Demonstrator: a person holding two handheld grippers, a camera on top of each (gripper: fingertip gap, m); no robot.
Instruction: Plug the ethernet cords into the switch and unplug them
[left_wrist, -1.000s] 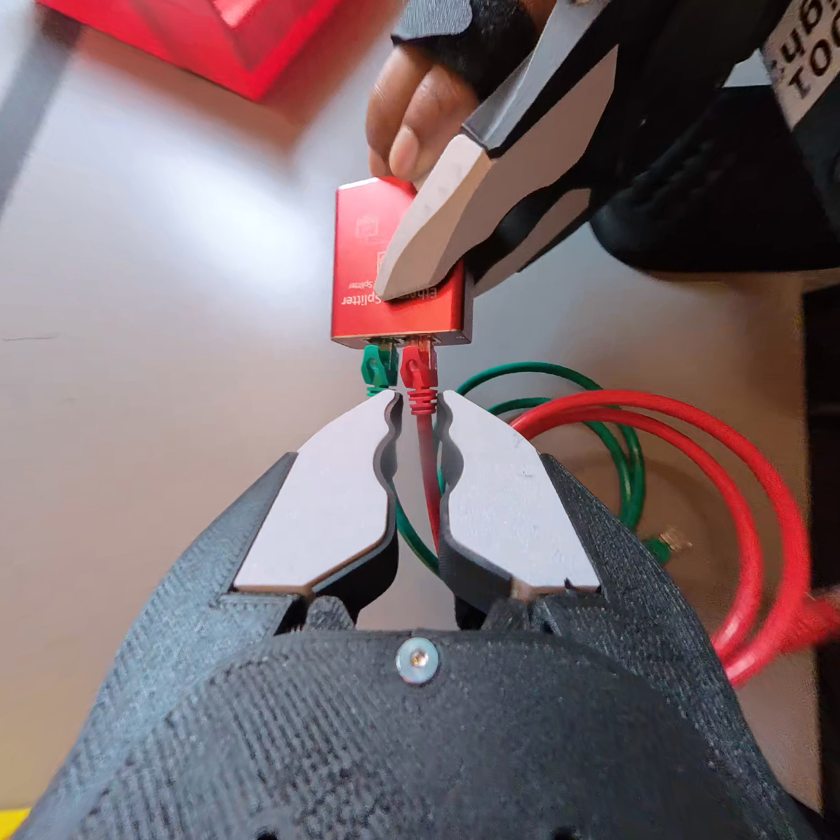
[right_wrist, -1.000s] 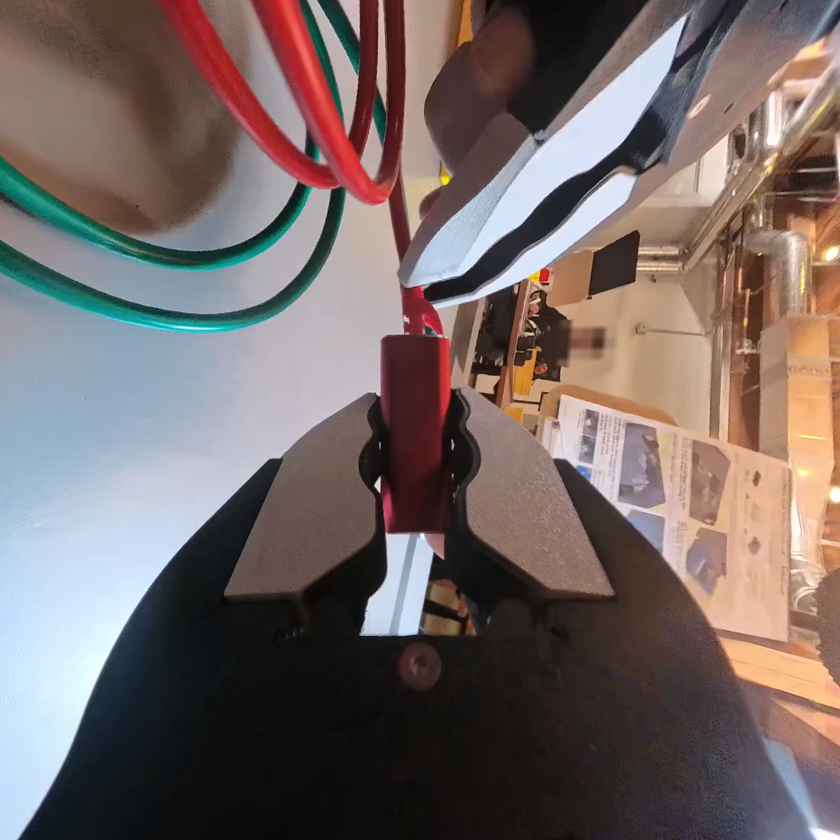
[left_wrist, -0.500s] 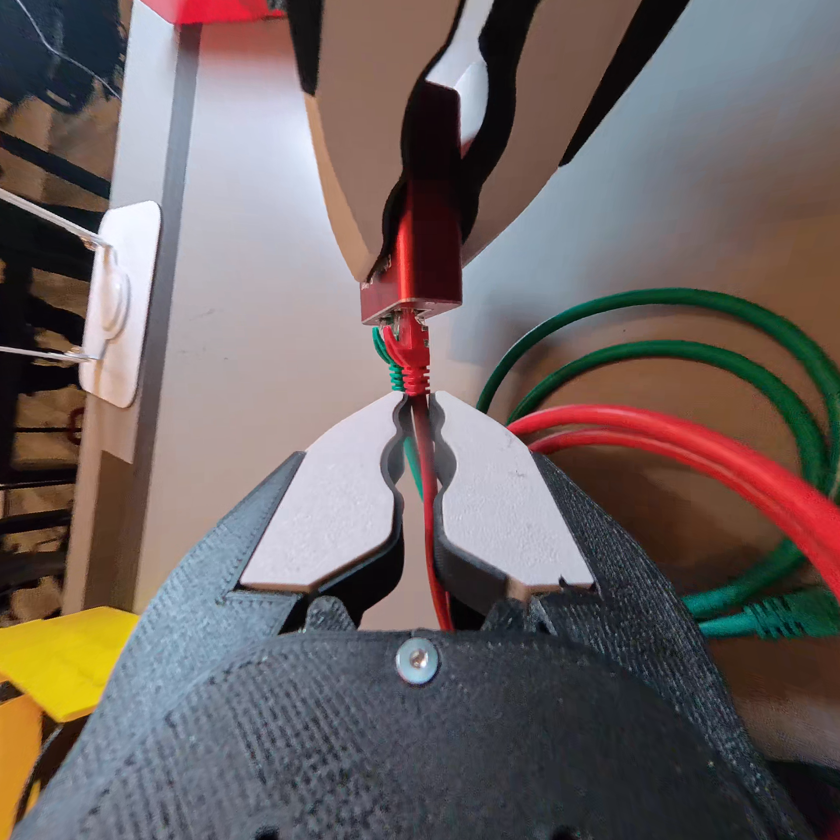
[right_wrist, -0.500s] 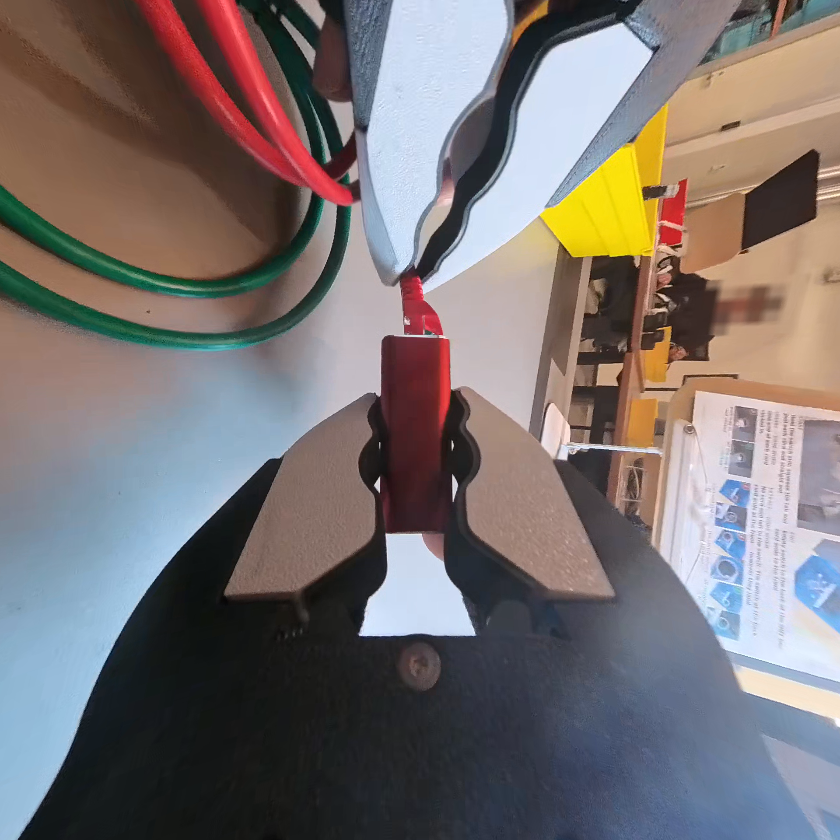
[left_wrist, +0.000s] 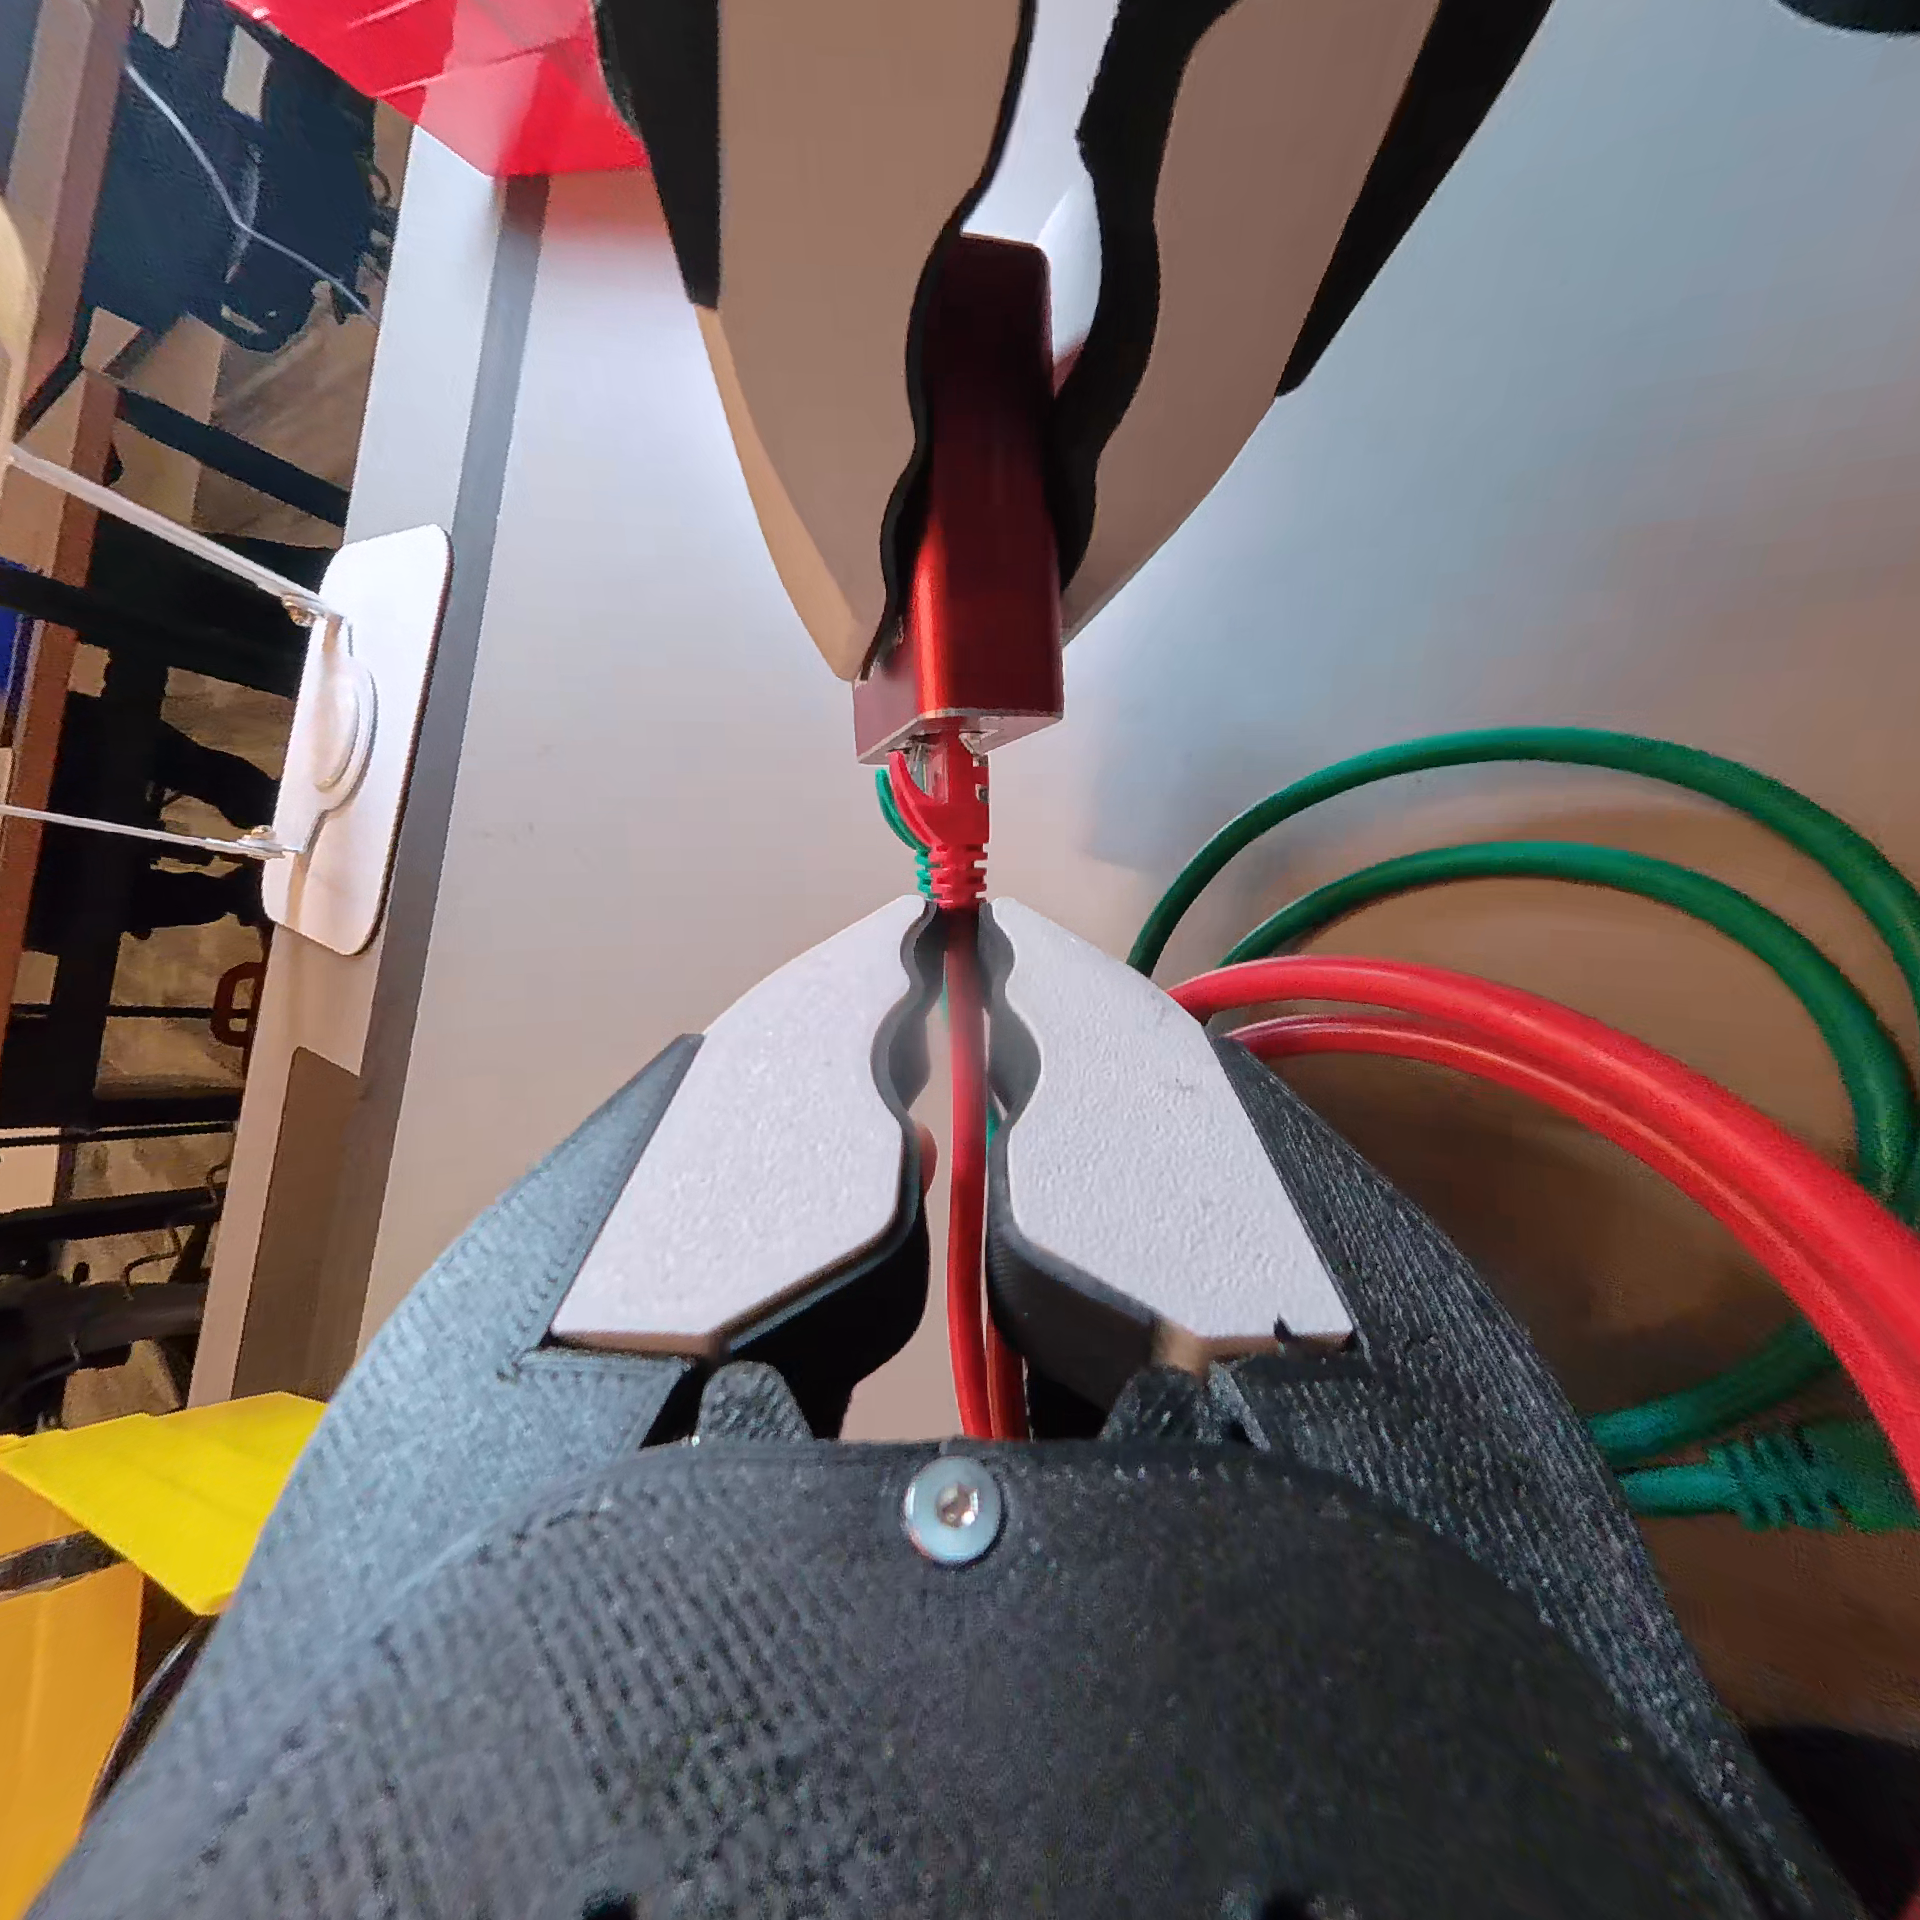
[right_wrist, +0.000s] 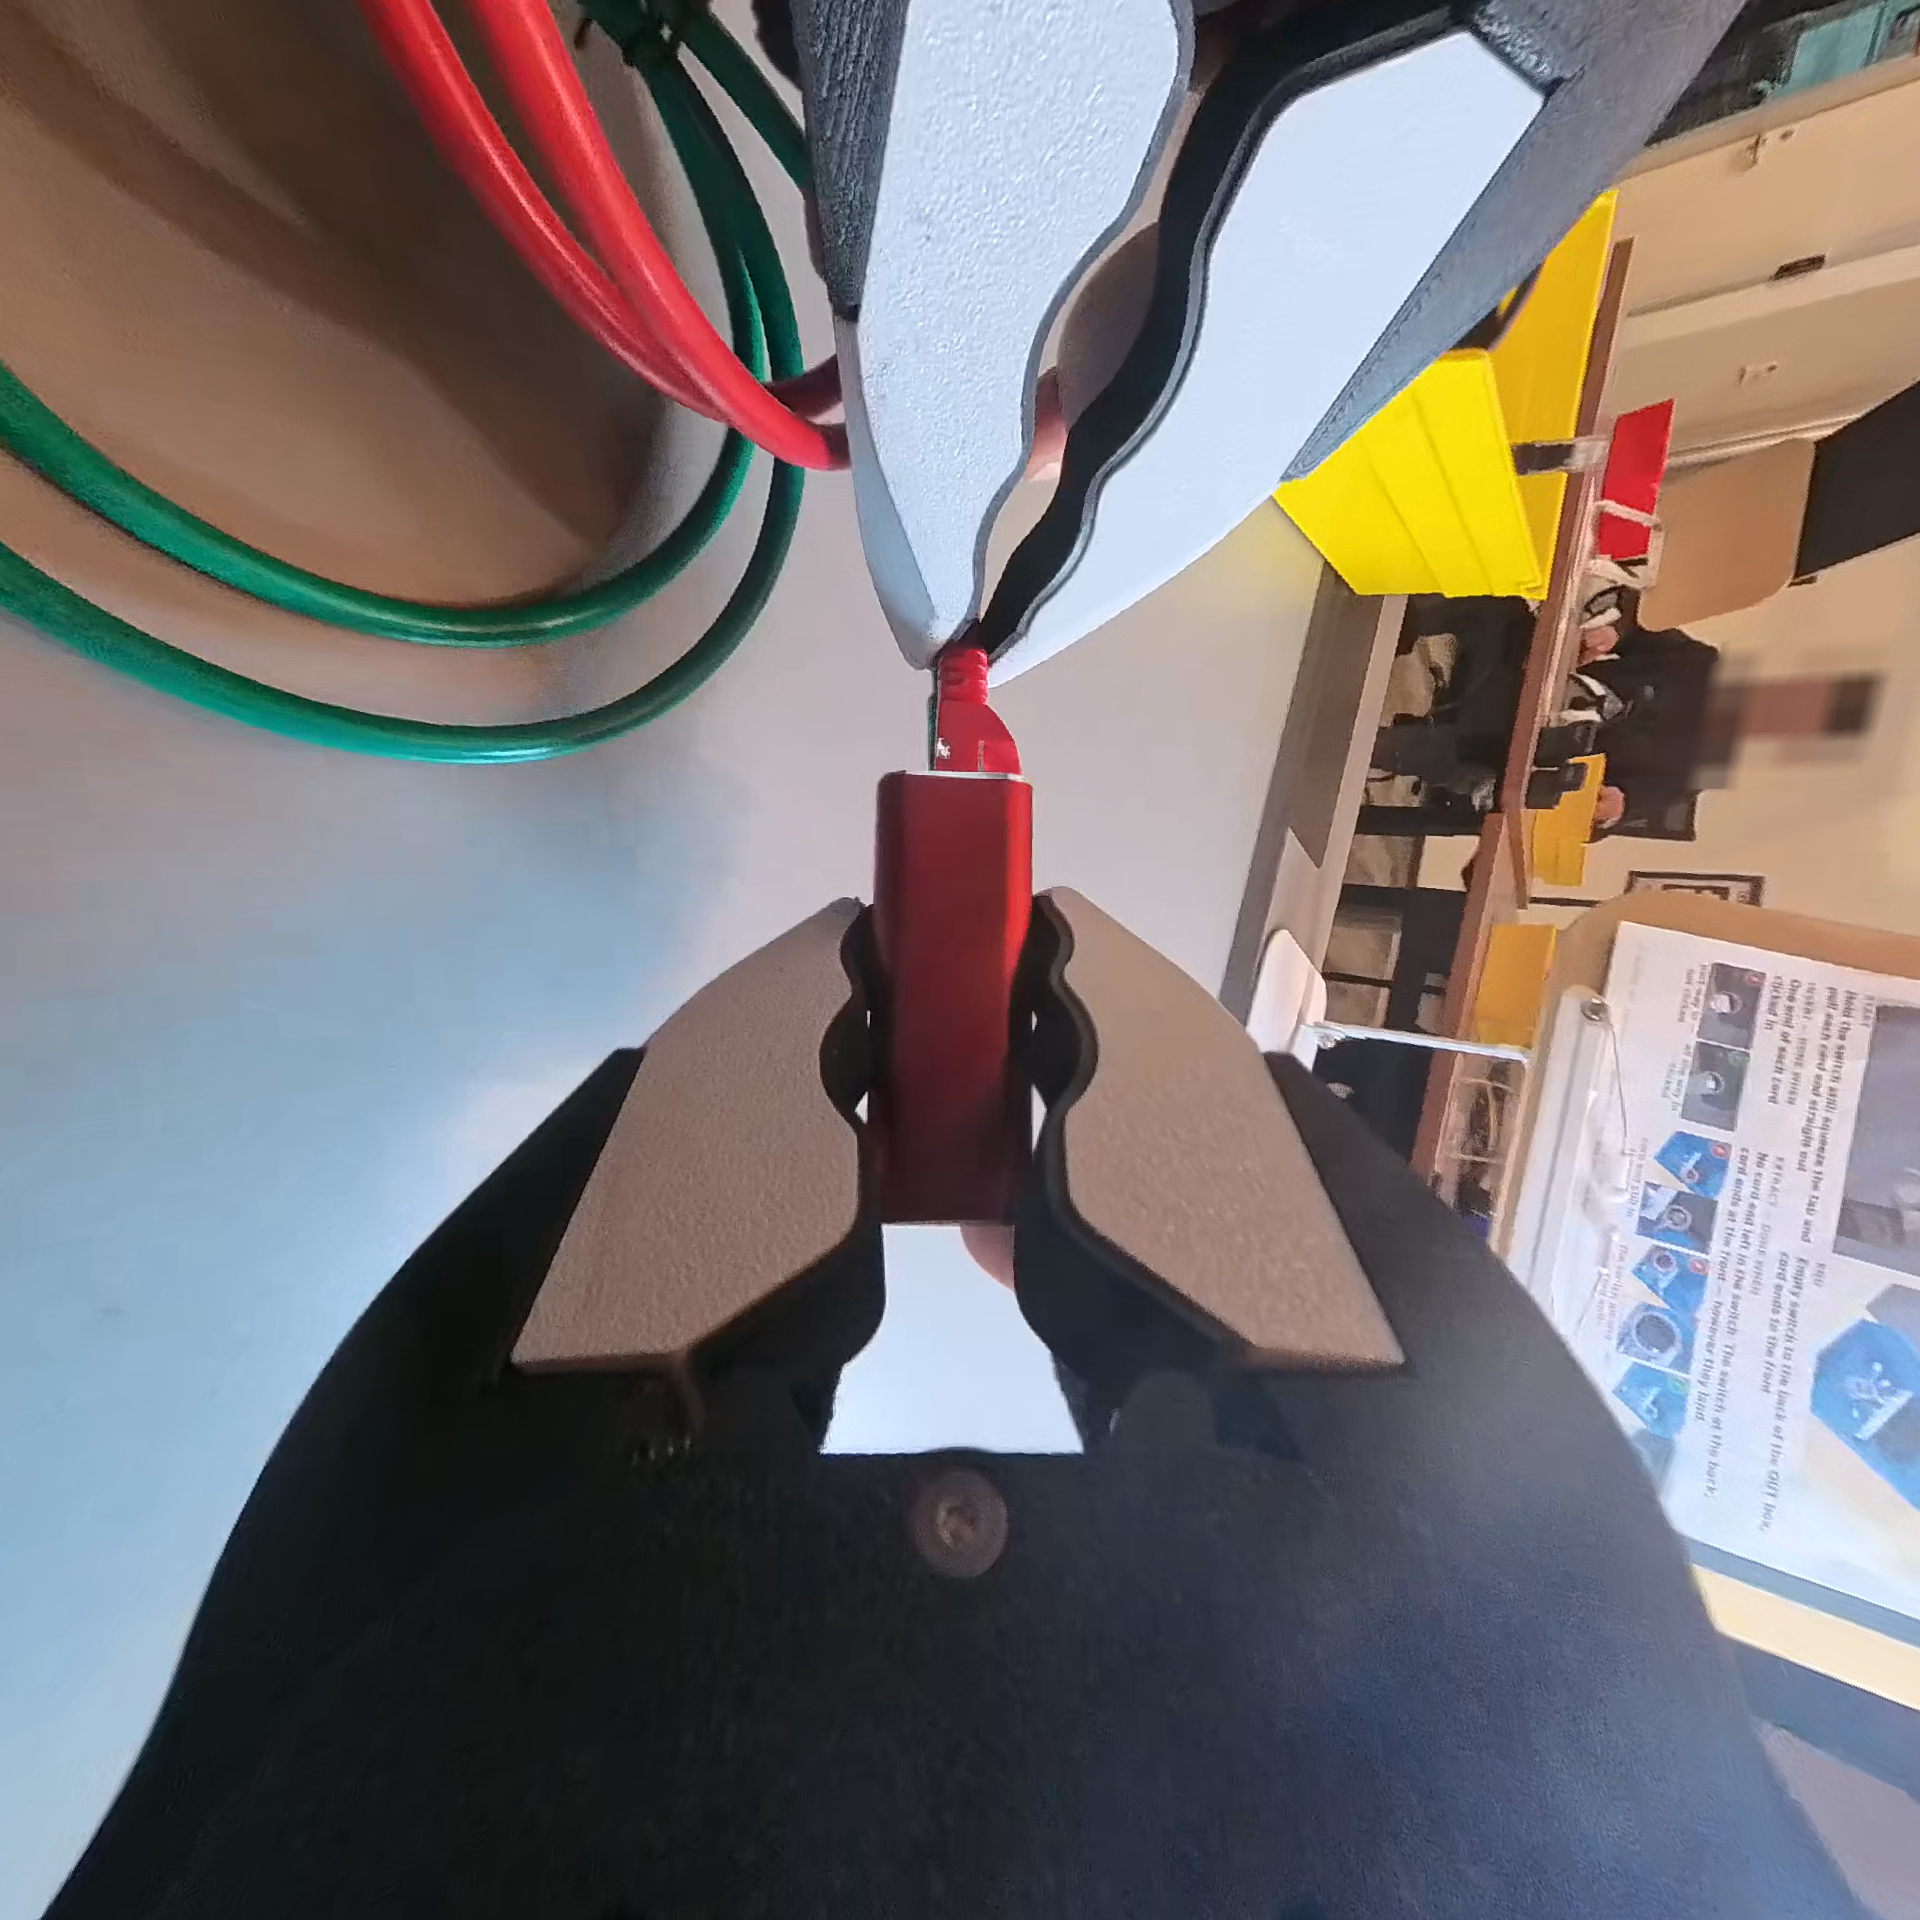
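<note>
Nearest, left gripper (left_wrist: 956, 914) pinched on the red cord (left_wrist: 964, 1143) just behind its plug (left_wrist: 951, 821). Best pulled straight back along the port, latch pressed first. Beyond, switch (right_wrist: 954, 997) held off the table (left_wrist: 644, 727), clamped by the right gripper (right_wrist: 951, 925). Grippers nose to nose, in line. Green cord (left_wrist: 1558, 862) looped far right.

We cannot see the port face of the red switch (right_wrist: 954, 997) from the right wrist view; only its narrow edge shows. The green plug (left_wrist: 902, 821) sits mostly hidden behind the red plug (left_wrist: 951, 821). The red cord (left_wrist: 1621, 1091) and green cord (left_wrist: 1704, 883) run off the picture's right edge. The poster (right_wrist: 1756, 1226) is cut off too.
</note>
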